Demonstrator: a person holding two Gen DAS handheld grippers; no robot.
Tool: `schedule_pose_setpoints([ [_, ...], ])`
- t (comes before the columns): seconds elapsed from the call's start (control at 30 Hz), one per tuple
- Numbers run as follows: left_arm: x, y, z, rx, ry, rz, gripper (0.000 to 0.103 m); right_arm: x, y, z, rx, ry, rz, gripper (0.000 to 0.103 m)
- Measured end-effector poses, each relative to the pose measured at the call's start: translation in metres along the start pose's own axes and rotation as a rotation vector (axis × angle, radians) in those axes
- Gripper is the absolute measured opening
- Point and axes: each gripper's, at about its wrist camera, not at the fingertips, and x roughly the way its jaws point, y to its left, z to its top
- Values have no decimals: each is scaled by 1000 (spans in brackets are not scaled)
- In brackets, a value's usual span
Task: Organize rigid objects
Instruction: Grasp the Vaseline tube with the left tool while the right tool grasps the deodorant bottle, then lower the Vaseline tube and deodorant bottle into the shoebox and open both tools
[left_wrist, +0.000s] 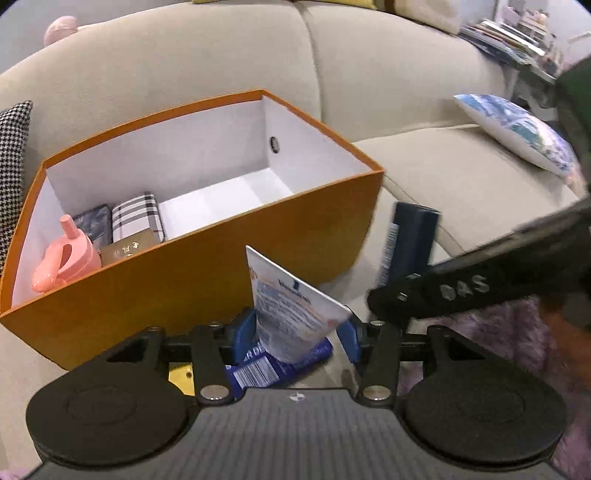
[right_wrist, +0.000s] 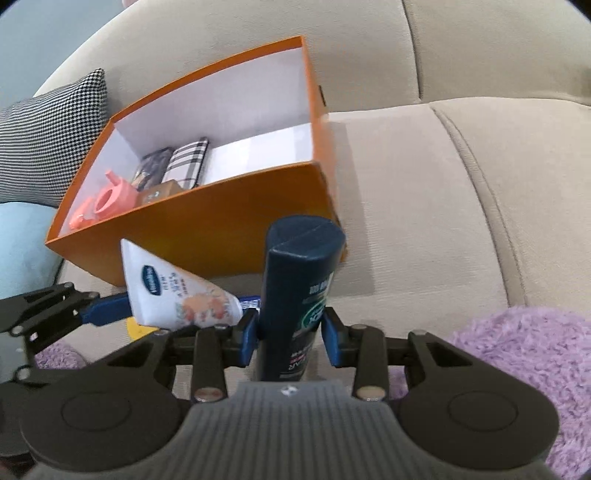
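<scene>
An open orange box (left_wrist: 207, 280) (right_wrist: 221, 236) with a white inside sits on a beige sofa. It holds a pink bottle (left_wrist: 59, 262) (right_wrist: 110, 197), a plaid case (left_wrist: 136, 221) (right_wrist: 188, 162), a dark case and a small brown box. My left gripper (left_wrist: 295, 332) is shut on a white lotion tube (left_wrist: 291, 306) (right_wrist: 177, 295), in front of the box's near wall. My right gripper (right_wrist: 290, 330) is shut on an upright dark blue bottle (right_wrist: 299, 291) (left_wrist: 406, 243), just right of the tube.
A houndstooth cushion (left_wrist: 13, 158) (right_wrist: 48, 147) lies left of the box and a blue-white cushion (left_wrist: 517, 136) at the right. A purple fluffy rug (right_wrist: 517, 369) lies under the right gripper. A blue packet (left_wrist: 266, 369) lies under the left gripper.
</scene>
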Motion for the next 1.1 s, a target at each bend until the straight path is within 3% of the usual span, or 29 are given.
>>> schedule_pose_setpoints([
  [0.13, 2, -1, 1, 19, -25, 24, 34, -2, -2, 2, 4, -9, 5, 38],
  [0.2, 0, 2, 0, 12, -40, 19, 20, -6, 0, 4, -15, -18, 11, 38],
  [0.47, -45, 14, 19, 0, -97, -7, 19, -38, 23, 19, -117, -76, 56, 38],
  [0.7, -94, 46, 74, -57, -127, -73, 19, -84, 51, 52, -253, -170, 105, 38],
  [0.8, -99, 60, 107, -22, -86, -85, 19, -91, 62, 76, -292, -185, 121, 38],
  [0.93, -68, 78, 141, 37, 44, -92, 19, -75, 76, 111, -344, -173, 106, 38],
  [1.1, 1, 98, 145, 31, 224, -148, 19, -17, 85, 141, -390, -1, 93, 37],
])
